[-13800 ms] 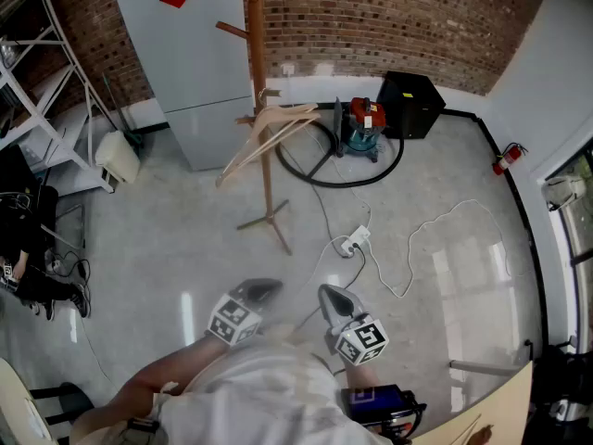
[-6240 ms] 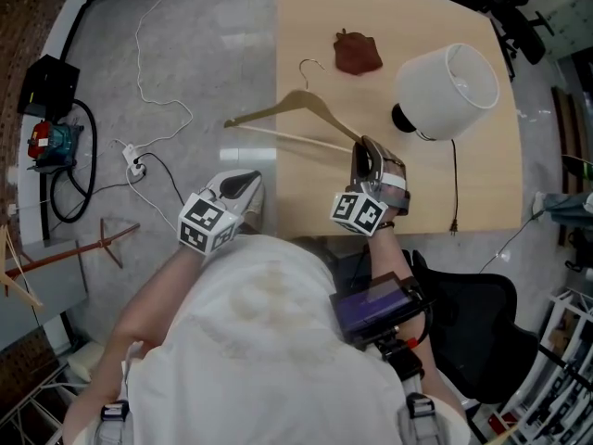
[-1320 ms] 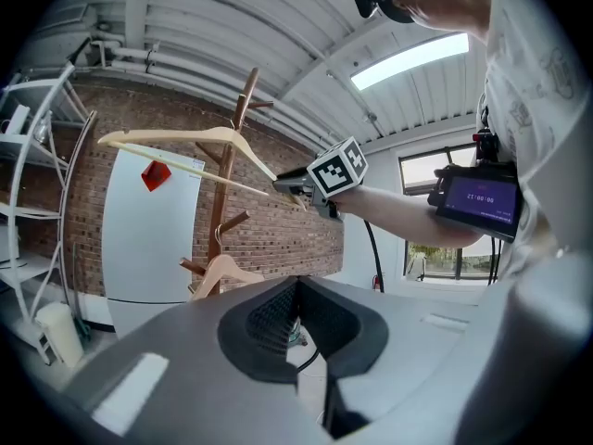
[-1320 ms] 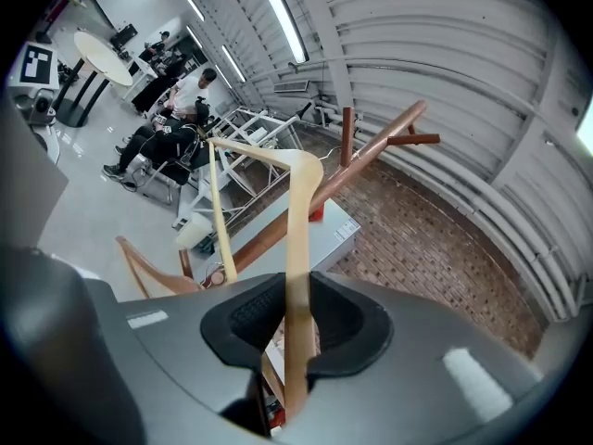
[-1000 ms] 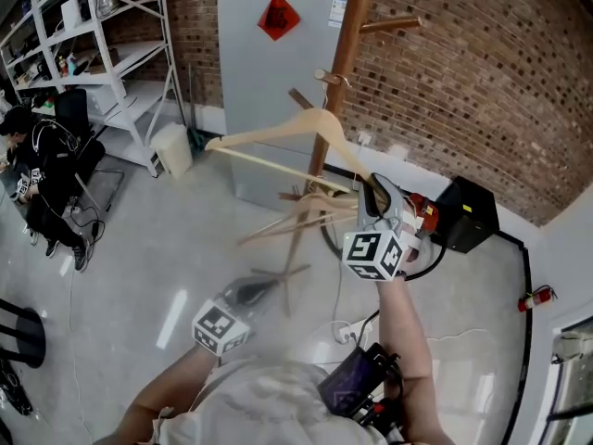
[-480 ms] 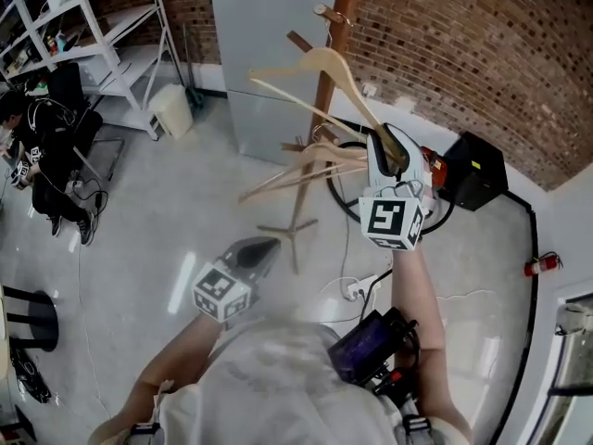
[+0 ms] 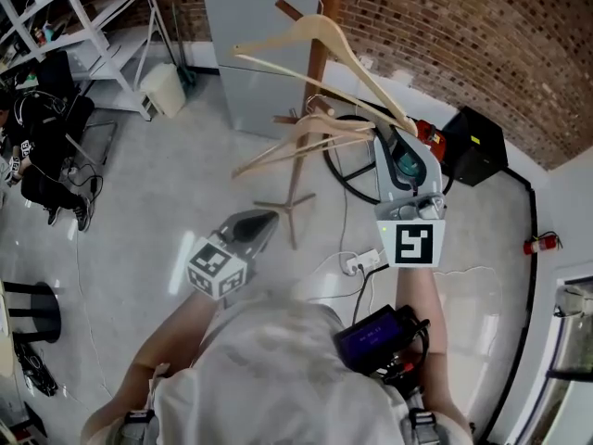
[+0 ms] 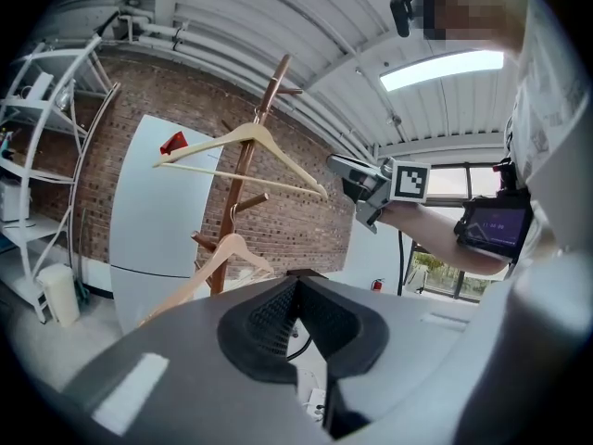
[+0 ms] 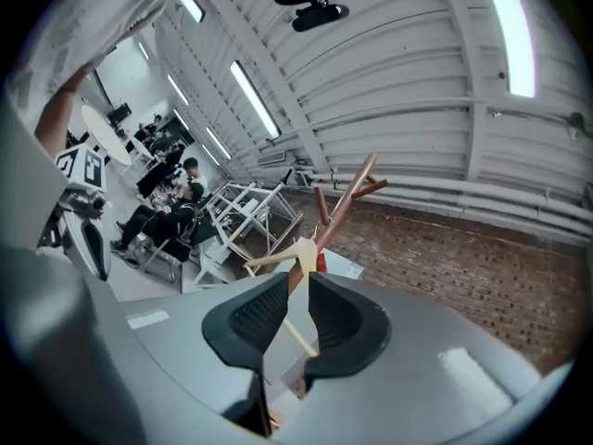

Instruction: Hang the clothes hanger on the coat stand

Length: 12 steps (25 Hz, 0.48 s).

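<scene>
A pale wooden clothes hanger hangs in the air beside the brown coat stand, its hook up by a top peg. My right gripper is shut on the hanger's right arm end; its jaws have just been closing with that arm between them. In the right gripper view the hanger runs up out of the jaws of the gripper towards the stand. A second hanger hangs lower on the stand. My left gripper is lower left, shut and empty, also in its own view.
A grey cabinet stands against the brick wall behind the stand. White shelving and a seated person are at the left. A black box, a vacuum, cables and a power strip lie on the floor at the right.
The right gripper has swung the hanger round next to the stand, and its hook now sits higher by the top peg. The left gripper has hardly moved.
</scene>
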Available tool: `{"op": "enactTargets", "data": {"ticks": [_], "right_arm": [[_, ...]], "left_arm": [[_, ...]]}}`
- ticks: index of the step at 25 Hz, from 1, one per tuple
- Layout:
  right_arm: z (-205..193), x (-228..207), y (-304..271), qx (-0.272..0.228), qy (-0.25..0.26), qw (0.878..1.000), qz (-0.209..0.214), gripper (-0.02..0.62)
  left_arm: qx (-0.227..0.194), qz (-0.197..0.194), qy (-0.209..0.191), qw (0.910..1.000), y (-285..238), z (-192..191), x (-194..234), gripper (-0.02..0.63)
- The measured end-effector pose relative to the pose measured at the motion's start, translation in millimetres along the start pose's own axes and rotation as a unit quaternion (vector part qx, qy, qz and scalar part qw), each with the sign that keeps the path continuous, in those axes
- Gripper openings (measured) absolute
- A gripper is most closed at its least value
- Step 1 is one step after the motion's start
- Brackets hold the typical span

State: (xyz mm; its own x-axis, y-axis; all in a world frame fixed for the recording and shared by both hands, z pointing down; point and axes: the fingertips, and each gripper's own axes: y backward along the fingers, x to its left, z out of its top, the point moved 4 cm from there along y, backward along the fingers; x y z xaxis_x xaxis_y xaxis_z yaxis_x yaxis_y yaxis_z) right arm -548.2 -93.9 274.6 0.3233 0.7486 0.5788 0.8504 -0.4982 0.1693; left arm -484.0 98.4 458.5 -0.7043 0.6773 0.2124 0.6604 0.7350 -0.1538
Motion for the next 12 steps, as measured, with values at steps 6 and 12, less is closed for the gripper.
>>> {"op": "enactTargets", "data": {"ticks": [6, 12], "right_arm": [[-25, 36, 26, 0.001, -0.067, 0.991, 0.112, 0.028], [-69, 80, 43, 0.046, -0.171, 0.968, 0.176, 0.015]], "left_arm": [[-0.004, -0.008, -0.004, 1.0, -3, 10, 2, 0.002], [-0.008, -0.003, -0.005, 0.9999, 0, 18, 9, 0.002]]}}
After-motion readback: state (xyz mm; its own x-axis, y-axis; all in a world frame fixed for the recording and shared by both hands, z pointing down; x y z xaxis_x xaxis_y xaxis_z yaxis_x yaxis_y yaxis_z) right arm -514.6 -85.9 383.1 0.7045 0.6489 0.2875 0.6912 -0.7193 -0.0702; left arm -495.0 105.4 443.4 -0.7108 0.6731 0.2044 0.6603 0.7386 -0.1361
